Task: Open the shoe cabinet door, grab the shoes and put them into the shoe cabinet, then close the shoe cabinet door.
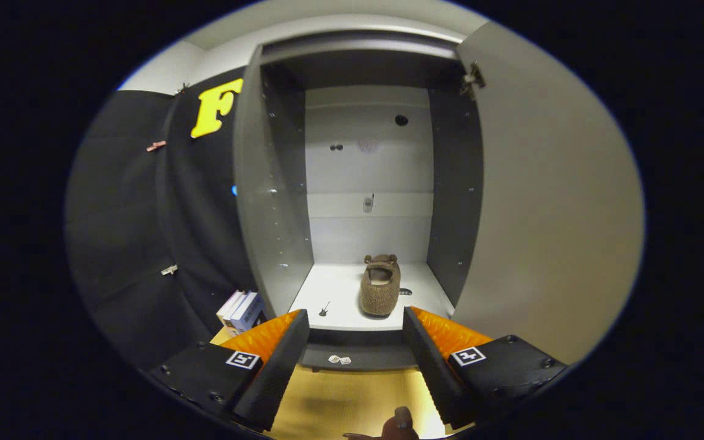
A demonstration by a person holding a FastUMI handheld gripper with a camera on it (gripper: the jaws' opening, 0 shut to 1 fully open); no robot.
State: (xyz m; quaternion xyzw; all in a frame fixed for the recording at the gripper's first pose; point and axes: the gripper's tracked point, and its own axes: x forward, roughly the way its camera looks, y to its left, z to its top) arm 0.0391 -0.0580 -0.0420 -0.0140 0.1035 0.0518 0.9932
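One tall shoe cabinet straight ahead, grey-walled and dark at the side panels, standing open. Cabinet door swung wide to the right, a broad pale slab with a metal hinge near its top corner. Black cloth wall hanging to the left of the cabinet, pinned with small clips. Yellowish wooden floor below, running up to the cabinet's dark base. Pale cabinet floor inside, lit and flat, with a small dark mark near its front left. Small stack of books or boxes on the floor just beside the cabinet's left wall.

Claw released, its two black fingers spread wide with orange backing behind each, gripping nothing, tips just short of the cabinet's front edge.

Single brown fuzzy shoe resting flat on the cabinet floor, beyond and between the fingers, slightly right of the middle. Long axis front to back: rounded toe toward the claw, opening and heel toward the back wall. Two tiny white tags on the cabinet's base between the fingers. Fingertip of a person low between the fingers.
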